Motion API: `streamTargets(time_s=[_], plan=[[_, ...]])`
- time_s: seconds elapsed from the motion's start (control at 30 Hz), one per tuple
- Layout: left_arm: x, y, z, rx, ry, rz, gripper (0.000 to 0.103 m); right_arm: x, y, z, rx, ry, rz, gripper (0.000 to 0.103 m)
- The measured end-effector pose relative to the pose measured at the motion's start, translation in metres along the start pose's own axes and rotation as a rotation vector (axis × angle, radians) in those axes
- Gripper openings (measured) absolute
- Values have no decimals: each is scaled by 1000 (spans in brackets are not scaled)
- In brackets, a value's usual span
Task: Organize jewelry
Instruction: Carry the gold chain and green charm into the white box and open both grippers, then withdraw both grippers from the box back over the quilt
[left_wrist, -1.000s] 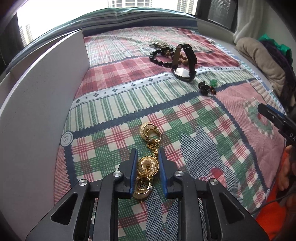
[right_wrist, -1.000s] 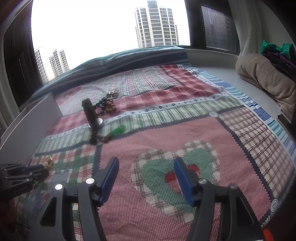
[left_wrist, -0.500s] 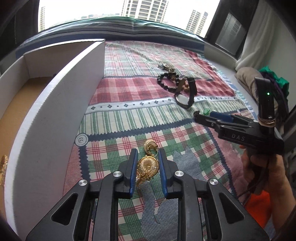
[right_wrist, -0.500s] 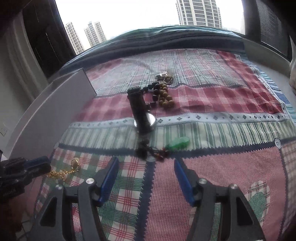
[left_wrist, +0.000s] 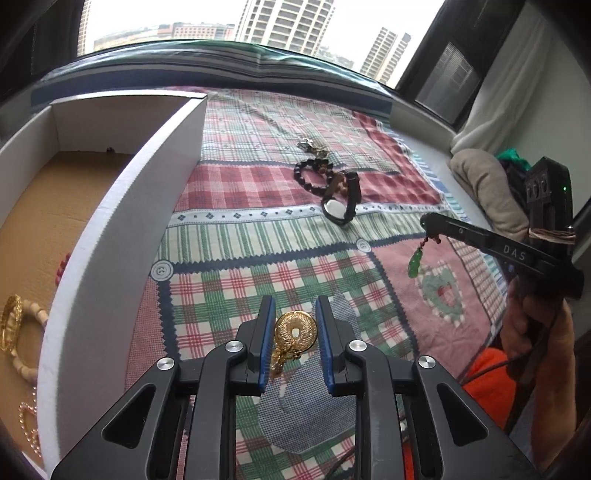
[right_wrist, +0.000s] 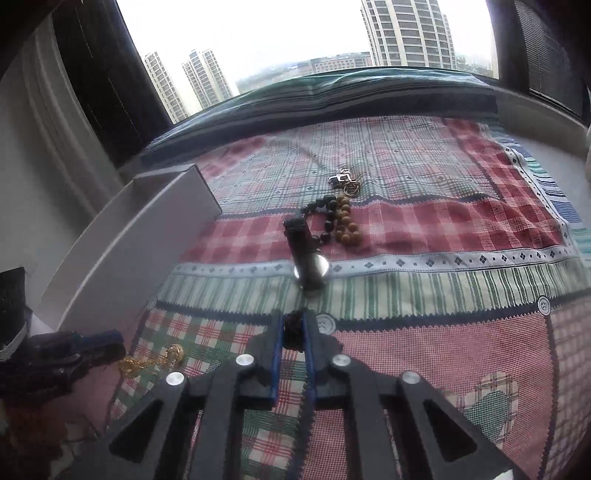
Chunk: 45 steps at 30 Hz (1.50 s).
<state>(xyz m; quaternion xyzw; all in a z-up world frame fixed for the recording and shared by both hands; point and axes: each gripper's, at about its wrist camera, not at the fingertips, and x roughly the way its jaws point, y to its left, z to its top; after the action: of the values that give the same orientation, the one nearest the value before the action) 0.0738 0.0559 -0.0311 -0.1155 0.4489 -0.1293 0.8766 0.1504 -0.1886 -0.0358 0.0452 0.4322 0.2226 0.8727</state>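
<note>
**Both tongs loaded above the patchwork bed**

Left wrist view: the left tongs (left_wrist: 293, 334) are clamped on a gold filigree disc pendant with a short gold chain (left_wrist: 295, 332), the blue pads pressing its rim on either side while the chain droops below them. The piece hangs clear of the plaid patchwork bedspread (left_wrist: 258, 236). Just to the left stands the white-walled cardboard box (left_wrist: 122, 236), where a gold bangle (left_wrist: 9, 325) and a pale beaded bracelet (left_wrist: 31, 332) already lie on the brown floor. Farther up the bed lie a black beaded bracelet (left_wrist: 310, 173) and a black-strapped wristwatch (left_wrist: 341, 203), touching each other. At the right a hand (left_wrist: 532, 325) holds the right tongs (left_wrist: 426, 223), closed at the tip, with a green teardrop charm on a dark cord (left_wrist: 415, 260) dangling beneath.

Right wrist view: the right tongs are pressed together on the dark knotted end of that cord (right_wrist: 293, 328); the charm itself is hidden under them.

Both pieces look light and limp. The chain and cord will probably swing and could snag on the box wall, so a grip on the stiff disc rim and the cord's knot seems soundest. The filigree is likely delicate; a gentle squeeze ought to do.
</note>
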Motion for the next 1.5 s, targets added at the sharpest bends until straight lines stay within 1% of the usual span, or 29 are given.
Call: streamTargets(time_s=[0.07,0.13,0.27,0.4,0.5,0.6,0.73,0.83,0.97,1.07,1.17,1.27,1.33,1.37,1.4,1.43,1.47,1.5], plan=[[-17,-5,3,7,-22,-2,21,-23,6,5,1,-20,29,11],[-35,-6,6,9,-44,13,21,-40,13,9,3,-35,50,11],[-68,-4,6,-3,-64,17,21,-63,38,7,-48,-61,44,11],[-96,-1,7,-23,-69,-2,21,-70,63,1,-89,-63,79,11],[-126,5,8,-39,-100,-8,21,-70,81,0,-116,-59,112,11],[-155,19,11,-62,-151,23,21,-70,104,5,-155,-55,154,11],[-188,49,15,-118,-211,74,21,-64,144,19,-216,-44,222,11],[-204,74,16,-155,-256,145,21,-55,182,31,-273,-34,267,11],[-211,115,13,-229,-288,235,21,-37,235,48,-356,-12,320,11],[-208,151,6,-314,-286,295,21,-16,273,55,-419,23,364,11],[-199,180,-6,-388,-255,333,21,7,302,52,-445,89,422,11],[-188,197,-20,-425,-213,365,21,30,324,39,-457,177,475,11],[-176,202,-27,-445,-178,372,22,48,334,26,-462,240,487,11],[-173,206,-32,-458,-152,369,22,57,338,18,-462,270,483,13],[-167,210,-36,-473,-125,368,28,67,340,11,-462,301,474,14],[-162,212,-39,-485,-104,363,41,74,341,5,-467,333,463,14],[-158,213,-42,-491,-92,363,48,80,342,0,-471,353,445,21],[-155,212,-43,-491,-89,371,57,82,342,-3,-466,353,426,37]])
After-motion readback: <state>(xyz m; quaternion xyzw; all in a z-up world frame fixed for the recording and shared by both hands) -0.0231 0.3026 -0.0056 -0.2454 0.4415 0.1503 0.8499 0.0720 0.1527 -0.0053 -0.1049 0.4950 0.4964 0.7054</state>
